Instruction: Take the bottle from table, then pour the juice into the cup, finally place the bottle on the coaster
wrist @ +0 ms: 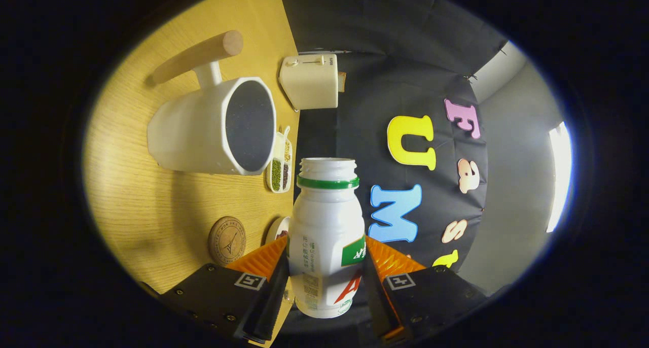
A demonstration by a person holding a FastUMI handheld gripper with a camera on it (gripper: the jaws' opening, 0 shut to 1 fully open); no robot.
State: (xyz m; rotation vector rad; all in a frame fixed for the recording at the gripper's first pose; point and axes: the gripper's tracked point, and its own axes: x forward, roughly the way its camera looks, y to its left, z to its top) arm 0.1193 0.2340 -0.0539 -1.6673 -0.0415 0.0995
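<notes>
Holding the bottle (325,236) between my fingers, I have the gripper (327,272) clenched on its lower body, one finger pressed to each side. The camera is rolled over, so the desk (137,206) stands like a wall on one side and the bottle's long axis runs straight ahead of the fingers, open neck leading, cap off. Just beyond the fingers, on the desk side, lies the round coaster (227,240). Farther along that same side sits the white cup (213,127), its wooden handle (197,56) sticking out, mouth facing the bottle's line. I judge the pour turns on this: the neck is short of the cup's rim and off to one side of it.
</notes>
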